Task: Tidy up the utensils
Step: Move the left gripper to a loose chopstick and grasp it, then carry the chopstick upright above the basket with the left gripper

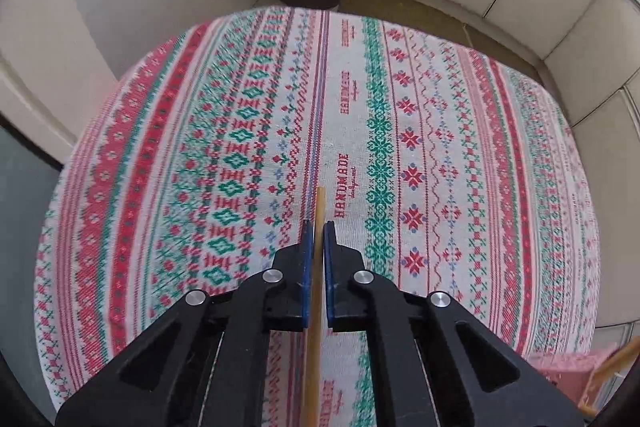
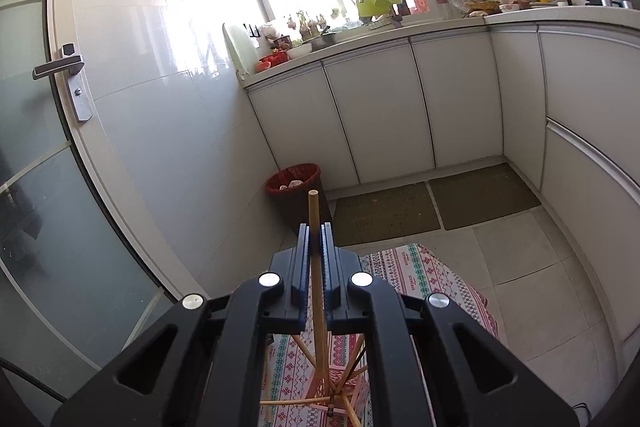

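Note:
In the left wrist view a pale wooden chopstick runs between the blue pads of my left gripper, which is shut on it just above the patterned tablecloth. Its tip pokes out past the fingertips. My right gripper is shut on a second chopstick, held upright well above the table. Below it stands a pink basket with several chopsticks leaning out of it in different directions. The same pink basket shows at the lower right edge of the left wrist view.
The cloth-covered table is small and low. A dark waste bin with a red liner stands on the floor just beyond it, by the wall. White kitchen cabinets and two floor mats lie further off; a glass door with a handle is on the left.

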`<state>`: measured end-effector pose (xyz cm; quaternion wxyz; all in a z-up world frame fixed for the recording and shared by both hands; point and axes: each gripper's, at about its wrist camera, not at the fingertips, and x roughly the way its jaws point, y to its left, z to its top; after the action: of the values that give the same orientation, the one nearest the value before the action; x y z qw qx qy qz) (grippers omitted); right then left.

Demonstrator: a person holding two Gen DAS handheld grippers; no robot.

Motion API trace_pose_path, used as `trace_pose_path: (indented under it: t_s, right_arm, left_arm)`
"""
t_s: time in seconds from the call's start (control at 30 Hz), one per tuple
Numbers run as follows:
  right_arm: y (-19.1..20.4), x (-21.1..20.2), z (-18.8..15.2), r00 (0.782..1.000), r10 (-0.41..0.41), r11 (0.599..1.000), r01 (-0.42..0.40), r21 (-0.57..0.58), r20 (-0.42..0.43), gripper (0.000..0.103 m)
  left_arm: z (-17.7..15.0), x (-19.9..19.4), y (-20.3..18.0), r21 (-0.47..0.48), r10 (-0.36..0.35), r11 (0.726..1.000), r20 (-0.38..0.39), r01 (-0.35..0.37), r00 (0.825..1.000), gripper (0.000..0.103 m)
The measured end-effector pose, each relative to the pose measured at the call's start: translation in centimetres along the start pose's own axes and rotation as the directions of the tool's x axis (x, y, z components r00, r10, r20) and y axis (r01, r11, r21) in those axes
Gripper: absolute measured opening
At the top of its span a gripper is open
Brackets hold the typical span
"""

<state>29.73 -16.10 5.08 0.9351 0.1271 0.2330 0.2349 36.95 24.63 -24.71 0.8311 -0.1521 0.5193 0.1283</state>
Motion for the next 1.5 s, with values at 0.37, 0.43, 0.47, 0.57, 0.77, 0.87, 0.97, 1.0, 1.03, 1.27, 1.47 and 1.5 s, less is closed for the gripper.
trace_pose_path:
  t_s: [0.37, 0.43, 0.47, 0.57, 0.77, 0.87, 0.97, 1.0, 1.03, 1.27, 1.47, 1.5]
  right_arm:
    - [-0.9, -3.0, -0.9, 1.000, -0.004, 0.997, 0.004, 0.083, 0.000, 0.006]
    - [-1.0, -3.4, -0.6, 1.000, -0.015, 0.996, 0.015, 0.089, 0.003, 0.006]
    - [-1.2, -3.6, -0.5, 1.000, -0.020, 0.995, 0.019, 0.094, 0.006, 0.006]
    - [-1.5, -3.8, 0.1, 0.999, -0.040, 0.994, 0.038, 0.103, 0.013, 0.006]
    - [-2.4, -4.1, 0.9, 0.997, -0.066, 0.991, 0.063, 0.115, 0.026, 0.006]
    - [-2.7, -4.2, 1.1, 0.997, -0.067, 0.991, 0.063, 0.114, 0.034, 0.006]
    - [-2.8, -4.0, 1.1, 0.997, -0.066, 0.992, 0.062, 0.108, 0.036, 0.006]
    - [-2.9, -3.9, 1.0, 0.997, -0.065, 0.992, 0.061, 0.107, 0.035, 0.006]
    - [-3.0, -3.8, 1.0, 0.998, -0.062, 0.993, 0.059, 0.107, 0.032, 0.006]
    - [-3.7, -2.9, 0.8, 0.998, -0.052, 0.993, 0.050, 0.108, 0.021, 0.006]
    - [-3.8, -1.6, 0.5, 0.999, -0.054, 0.992, 0.053, 0.112, 0.002, 0.006]
    - [-3.8, -1.5, 0.4, 0.999, -0.053, 0.992, 0.053, 0.111, -0.001, 0.006]
  left_arm:
    - [-7.8, -22.6, 0.4, 0.154, -0.160, 0.982, 0.388, 0.107, 0.908, 0.004]
    - [-8.5, -25.8, -0.1, 0.182, -0.168, 0.979, 0.443, 0.096, 0.881, 0.004]
    - [-8.6, -27.3, -0.4, 0.196, -0.179, 0.976, 0.469, 0.096, 0.865, 0.004]
    - [-8.3, -31.2, -2.1, 0.231, -0.212, 0.968, 0.540, 0.099, 0.814, 0.004]
    - [-7.4, -35.8, -6.8, 0.338, -0.322, 0.931, 0.583, 0.138, 0.746, 0.004]
    - [-6.7, -35.8, -9.8, 0.384, -0.368, 0.909, 0.558, 0.162, 0.743, 0.004]
    - [-6.7, -34.1, -12.3, 0.405, -0.390, 0.897, 0.529, 0.180, 0.754, 0.004]
    - [-7.1, -33.7, -12.9, 0.408, -0.392, 0.894, 0.518, 0.182, 0.760, 0.004]
    - [-7.4, -33.2, -13.4, 0.412, -0.394, 0.892, 0.509, 0.186, 0.765, 0.004]
    - [-7.2, -29.2, -16.1, 0.427, -0.391, 0.883, 0.437, 0.195, 0.810, 0.005]
    - [-7.2, -26.9, -15.4, 0.374, -0.381, 0.897, 0.388, 0.235, 0.839, 0.008]
    - [-7.2, -27.3, -15.0, 0.369, -0.388, 0.897, 0.400, 0.242, 0.830, 0.008]
